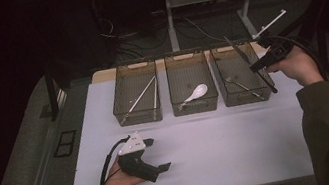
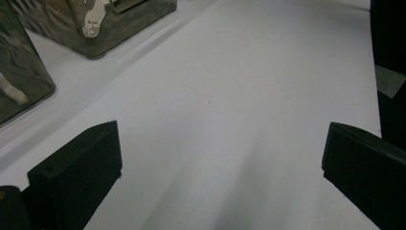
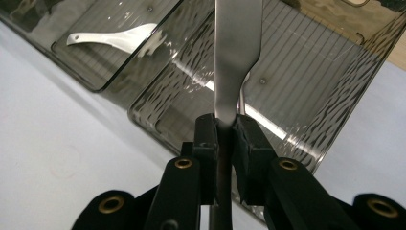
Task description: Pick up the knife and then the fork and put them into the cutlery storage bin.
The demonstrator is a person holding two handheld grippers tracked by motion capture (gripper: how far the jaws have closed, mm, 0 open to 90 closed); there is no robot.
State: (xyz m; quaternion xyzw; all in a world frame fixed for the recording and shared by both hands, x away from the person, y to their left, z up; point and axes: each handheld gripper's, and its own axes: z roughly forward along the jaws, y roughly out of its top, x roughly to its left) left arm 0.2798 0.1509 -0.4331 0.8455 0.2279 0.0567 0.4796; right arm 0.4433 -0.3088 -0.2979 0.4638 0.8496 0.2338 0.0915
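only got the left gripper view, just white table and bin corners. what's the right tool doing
observer: The right tool is shut on a knife, held over the right bin.
operator: anything in that bin already
observer: Yes, a fork lies in it.
operator: and the middle one
observer: The middle bin holds a white spoon.
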